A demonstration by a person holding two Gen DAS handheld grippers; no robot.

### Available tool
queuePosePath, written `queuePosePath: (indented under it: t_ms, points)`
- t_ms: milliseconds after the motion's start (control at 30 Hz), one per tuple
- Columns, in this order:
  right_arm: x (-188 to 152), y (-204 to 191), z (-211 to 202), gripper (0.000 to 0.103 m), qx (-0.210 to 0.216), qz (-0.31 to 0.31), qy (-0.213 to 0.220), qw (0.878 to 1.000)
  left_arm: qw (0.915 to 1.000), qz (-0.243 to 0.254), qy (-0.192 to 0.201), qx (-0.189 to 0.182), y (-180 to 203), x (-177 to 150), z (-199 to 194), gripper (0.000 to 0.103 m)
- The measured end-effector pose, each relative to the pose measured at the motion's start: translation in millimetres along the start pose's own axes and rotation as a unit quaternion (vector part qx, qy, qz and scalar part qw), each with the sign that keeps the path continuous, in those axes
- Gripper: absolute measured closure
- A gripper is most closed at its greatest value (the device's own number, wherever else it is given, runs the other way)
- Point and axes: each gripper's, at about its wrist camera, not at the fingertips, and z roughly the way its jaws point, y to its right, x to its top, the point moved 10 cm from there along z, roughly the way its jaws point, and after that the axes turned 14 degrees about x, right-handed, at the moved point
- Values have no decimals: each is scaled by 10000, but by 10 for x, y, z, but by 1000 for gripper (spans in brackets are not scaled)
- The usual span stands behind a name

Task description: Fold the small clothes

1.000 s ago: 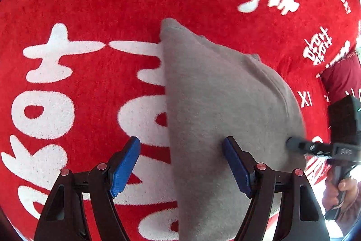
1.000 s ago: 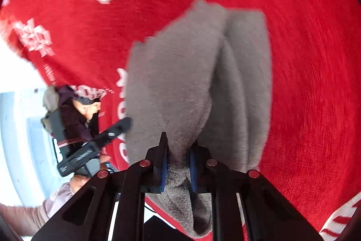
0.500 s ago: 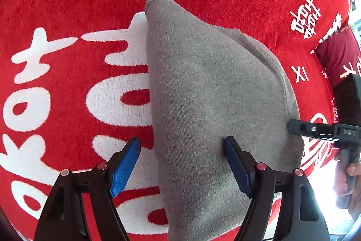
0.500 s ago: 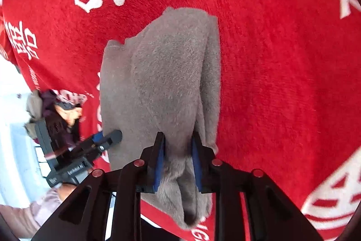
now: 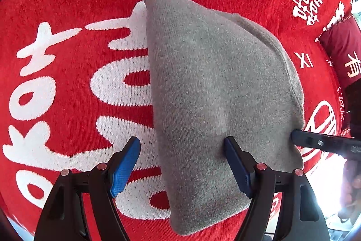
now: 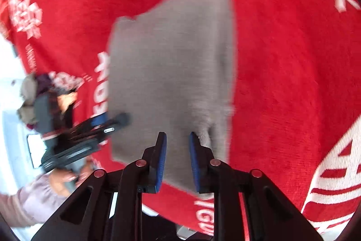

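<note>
1. Since the earlier frames the grey cloth has dropped out of the bunched drape it made in the right gripper. It now lies much flatter on the red cover, and it fills more of the left camera's view.
2. Nearest me, the left gripper is released and spread wide, pointing steeply down. Its left finger is over the bare cover and its right finger is on the cloth, so it straddles the cloth's near left edge. I judge it is placed there to pin or take that edge for the next fold.
3. The right fingers have just been closing to a narrow gap. Grey cloth shows in that gap, with a small pucker just beside the right finger. The view is blurred, so I cannot tell whether the pads pinch the fabric or only hover over it. In the left view the tip of this gripper sits at the cloth's right edge, which I read as steadying that side.
4. The cloth itself sits mid-cover, doubled over. Its straight folded edge runs away from me on the left, and its curved edge is to the right.
5. Far right, a maroon fabric lies at the cover's edge, well apart from the work.
</note>
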Motion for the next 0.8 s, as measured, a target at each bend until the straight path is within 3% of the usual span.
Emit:
queuePosePath:
  t_ms: [133, 167, 200, 267, 500, 533, 600, 800]
  points:
    - [-35, 170, -146, 91, 381, 553, 368, 9971, 10000, 11, -88, 2, 14, -30, 35, 26]
    - [-51, 178, -184, 91, 293, 522, 360, 9976, 10000, -7, -98, 10, 17, -27, 34, 26]
    - [-58, 193, -205, 80, 151, 484, 326, 9982, 9999, -32, -114, 33, 15, -25, 34, 26]
    - [-76, 288, -258, 79, -243, 460, 172, 9985, 9998, -84, -162, 48, 10, -36, 29, 26]
    - [-71, 320, -397, 79, -82, 733, 306, 9968, 9996, -62, -246, 145, 20, -84, 20, 26]
    - [-72, 324, -403, 75, -81, 735, 297, 9968, 9995, -50, -258, 151, 24, -88, 23, 26]
    - [-91, 348, -456, 57, -103, 700, 268, 9971, 9995, -42, -277, 170, 34, -91, 24, 26]
    - [-73, 229, -313, 55, -115, 554, 109, 9983, 9992, -101, -332, 219, 49, -94, 30, 26]
